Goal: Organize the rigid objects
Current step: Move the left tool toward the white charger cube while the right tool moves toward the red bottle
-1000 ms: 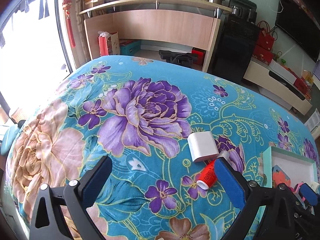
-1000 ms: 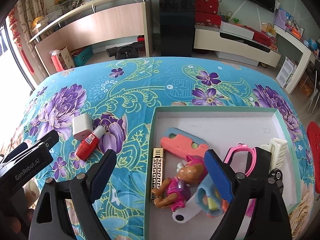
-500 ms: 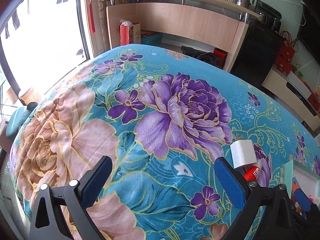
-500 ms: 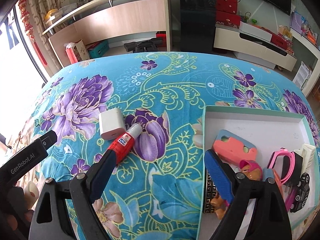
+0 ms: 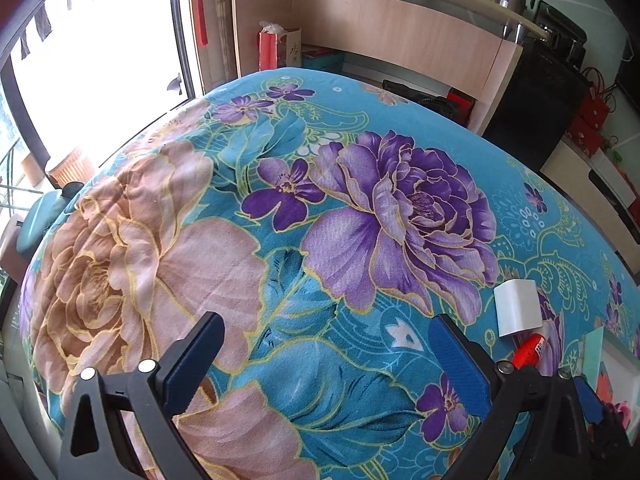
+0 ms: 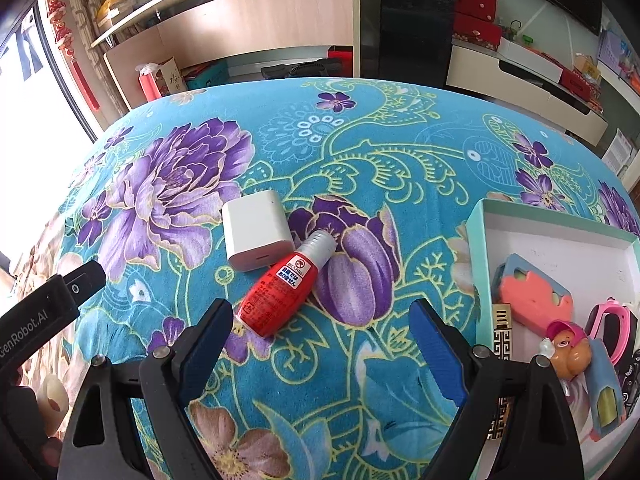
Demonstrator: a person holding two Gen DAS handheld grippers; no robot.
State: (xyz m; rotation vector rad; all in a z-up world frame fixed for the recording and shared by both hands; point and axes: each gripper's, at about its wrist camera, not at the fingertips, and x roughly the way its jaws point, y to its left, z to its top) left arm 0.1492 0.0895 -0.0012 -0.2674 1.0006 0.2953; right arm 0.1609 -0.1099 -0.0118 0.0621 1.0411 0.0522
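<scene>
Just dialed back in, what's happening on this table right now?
A person is sorting small items into a shallow box on the floral cloth. Both grippers are open and empty. The right gripper hangs over a red bottle lying beside a white charger block, both still outside the box. The left gripper hovers over bare cloth. A toy figure and other bits already sit in the box.

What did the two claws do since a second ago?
The right claw swung away from the tray and now hangs open over the red bottle. The left claw drifted off toward the pink flower side. Nothing was grabbed or dropped. The bottle and white charger stayed put.
</scene>
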